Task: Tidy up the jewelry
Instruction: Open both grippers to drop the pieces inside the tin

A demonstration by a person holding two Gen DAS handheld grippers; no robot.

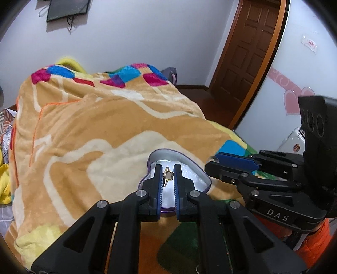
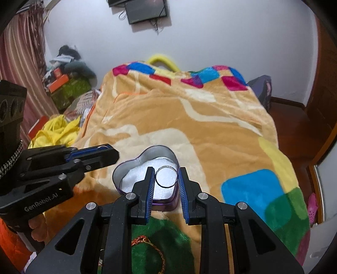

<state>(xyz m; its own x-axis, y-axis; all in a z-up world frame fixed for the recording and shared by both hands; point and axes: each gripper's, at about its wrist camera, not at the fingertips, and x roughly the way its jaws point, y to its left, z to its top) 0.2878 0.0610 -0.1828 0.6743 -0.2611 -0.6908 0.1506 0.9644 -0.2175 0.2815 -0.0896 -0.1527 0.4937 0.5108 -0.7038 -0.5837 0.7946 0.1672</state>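
Nearest the right wrist camera, at 6 o'clock, a gold-and-red cord necklace (image 2: 147,242) lies on the green patch of the blanket (image 2: 210,130), not yet put away. Just beyond it, the right gripper (image 2: 166,177) holds a thin silver bangle (image 2: 165,176) between its blue pads, jaws set wide and pressing the hoop's two sides, directly above the white lining of the heart-shaped tin box (image 2: 126,166).

In the left wrist view, the left gripper (image 1: 168,176) is nearly closed on a small gold ring (image 1: 167,176), held over the same heart-shaped tin box (image 1: 200,172); the right gripper (image 1: 214,163) reaches in from 3 o'clock.

Risks, as I judge them: the ring is pinched only at its edge, so a slight loosening or tilt could send it into the plush blanket instead of the box, where it would be hard to find. The bangle is springy and round; too tight a squeeze could flick it out sideways. Both tools crowd one small box on a soft bed, so a bump could tip it.

Farther off, at 12 o'clock, the blanket's coloured squares rise toward a wall-mounted screen (image 2: 147,10).
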